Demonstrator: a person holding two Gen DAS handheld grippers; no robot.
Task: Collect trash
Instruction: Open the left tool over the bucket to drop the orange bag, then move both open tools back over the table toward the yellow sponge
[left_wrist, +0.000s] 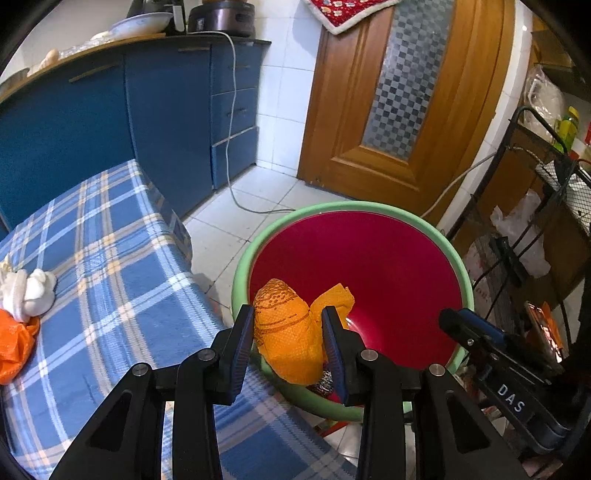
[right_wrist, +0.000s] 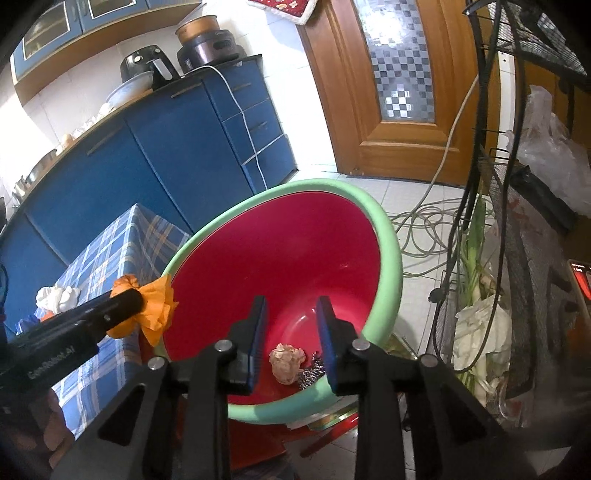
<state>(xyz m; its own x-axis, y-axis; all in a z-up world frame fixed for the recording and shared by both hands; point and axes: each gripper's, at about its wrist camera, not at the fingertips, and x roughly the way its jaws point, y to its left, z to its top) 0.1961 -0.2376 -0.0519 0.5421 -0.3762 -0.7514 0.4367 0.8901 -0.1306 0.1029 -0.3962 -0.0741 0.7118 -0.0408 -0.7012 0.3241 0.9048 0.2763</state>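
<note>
Your left hand-held gripper (left_wrist: 288, 332) is clamped on a crumpled orange napkin (left_wrist: 291, 339), held over the near left rim of the red basin (left_wrist: 369, 258) at lower centre of the frame. Your right hand-held gripper (right_wrist: 290, 334) hangs with its jaws apart over the basin, holding nothing. A beige paper wad (right_wrist: 286, 363) and a steel scourer (right_wrist: 310, 373) lie in the basin's bottom. White tissue (left_wrist: 27, 291) and an orange bag (left_wrist: 14, 343) sit on the checked worktop (left_wrist: 110, 258) at left.

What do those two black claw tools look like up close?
Both the left gripper and right gripper are matte black linkages with silver pivot pins, ending in two flat fingers faced with ribbed blue pads. White lettering marks their sides: "DAS" on one, "GenRobot.AI" on the other.
</note>
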